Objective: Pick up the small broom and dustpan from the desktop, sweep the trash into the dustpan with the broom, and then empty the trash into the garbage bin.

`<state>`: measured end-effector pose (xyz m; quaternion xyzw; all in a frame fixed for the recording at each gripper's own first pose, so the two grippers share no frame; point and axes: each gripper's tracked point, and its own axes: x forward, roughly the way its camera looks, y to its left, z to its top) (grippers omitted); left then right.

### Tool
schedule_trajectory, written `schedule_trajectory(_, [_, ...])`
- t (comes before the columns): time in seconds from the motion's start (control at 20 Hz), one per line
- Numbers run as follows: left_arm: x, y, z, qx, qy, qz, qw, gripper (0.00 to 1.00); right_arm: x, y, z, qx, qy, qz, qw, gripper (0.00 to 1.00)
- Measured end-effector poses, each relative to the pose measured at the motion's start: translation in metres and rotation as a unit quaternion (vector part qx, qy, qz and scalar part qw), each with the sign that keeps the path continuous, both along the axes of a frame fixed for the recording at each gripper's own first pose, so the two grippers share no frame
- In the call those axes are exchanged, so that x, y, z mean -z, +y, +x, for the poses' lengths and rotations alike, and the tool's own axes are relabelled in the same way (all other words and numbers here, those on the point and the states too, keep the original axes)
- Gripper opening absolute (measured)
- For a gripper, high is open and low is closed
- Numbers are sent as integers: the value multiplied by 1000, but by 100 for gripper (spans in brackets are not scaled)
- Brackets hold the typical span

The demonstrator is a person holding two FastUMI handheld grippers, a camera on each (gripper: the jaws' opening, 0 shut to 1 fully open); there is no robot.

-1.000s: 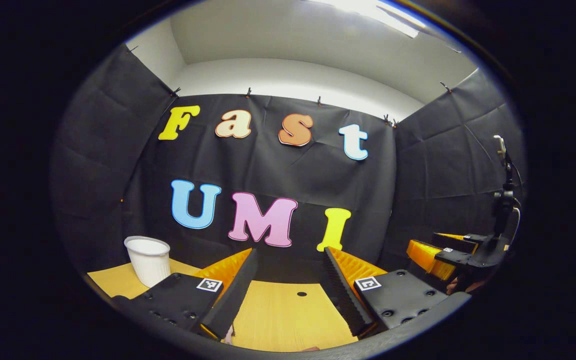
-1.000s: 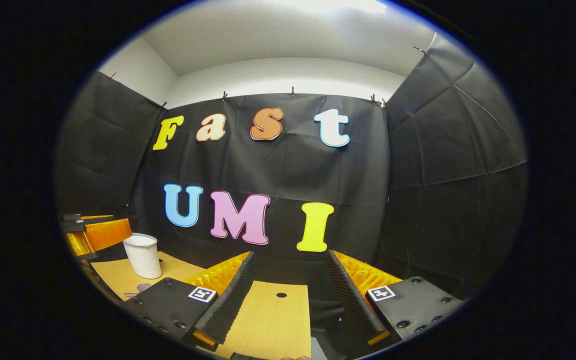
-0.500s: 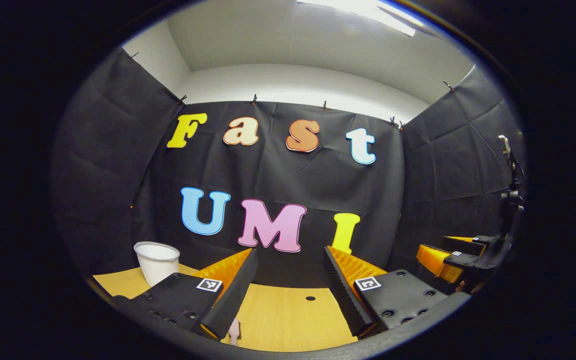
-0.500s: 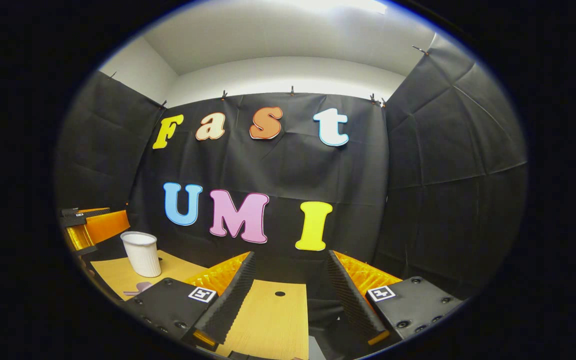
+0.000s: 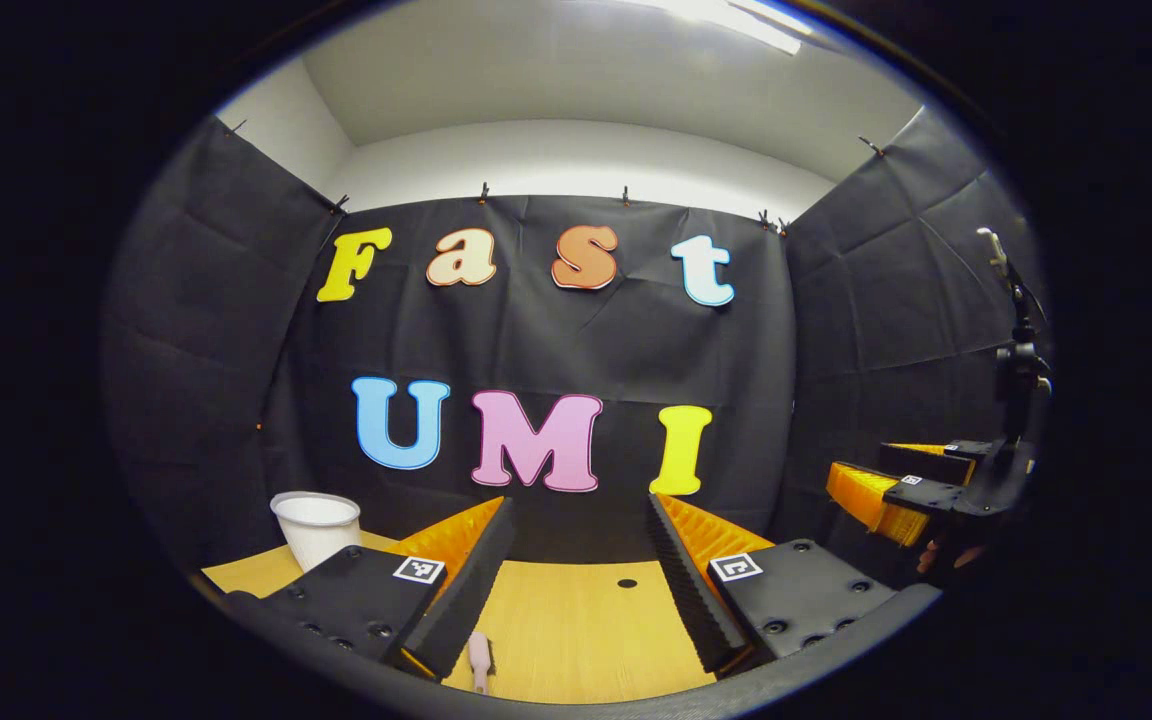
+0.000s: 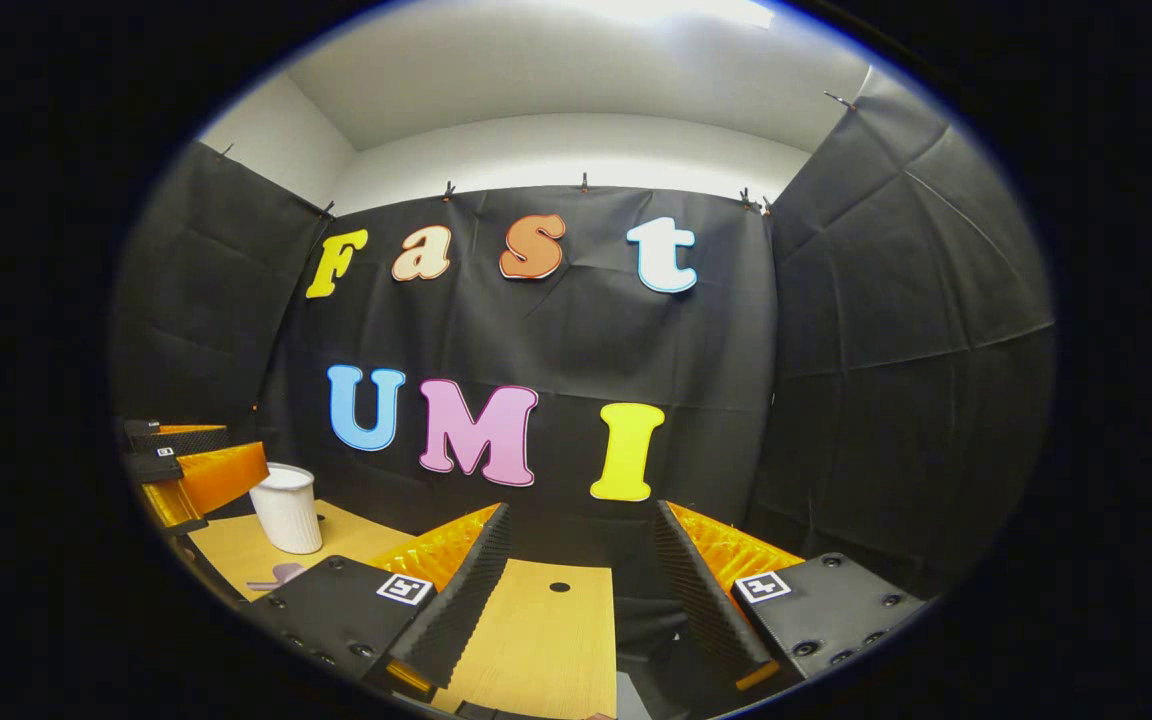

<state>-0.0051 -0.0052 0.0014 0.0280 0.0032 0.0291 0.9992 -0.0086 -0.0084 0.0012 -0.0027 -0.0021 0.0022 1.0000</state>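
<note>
Hovering over the pale wooden surface (image 5: 576, 620), we are holding both left tongs (image 5: 576, 570) and right tongs (image 6: 581, 580) wide apart, gripping nothing. A pink plastic handle (image 5: 479, 660) is lying below our left tongs; the white ribbed plastic bin (image 6: 286, 508) is standing far left.

The bin (image 5: 316, 527) stands on the desk (image 5: 576, 625) at far left, near the back wall. A small handle (image 5: 479, 660) lies on the near desk, right of the bin. A hole (image 5: 627, 583) sits farther right.
</note>
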Motion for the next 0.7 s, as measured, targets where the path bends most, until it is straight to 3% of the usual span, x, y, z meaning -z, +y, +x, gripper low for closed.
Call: schedule_trajectory(0.7, [1, 8, -1, -14, 3, -5, 1000, 80, 3, 2, 2, -4, 5, 0, 1000, 89])
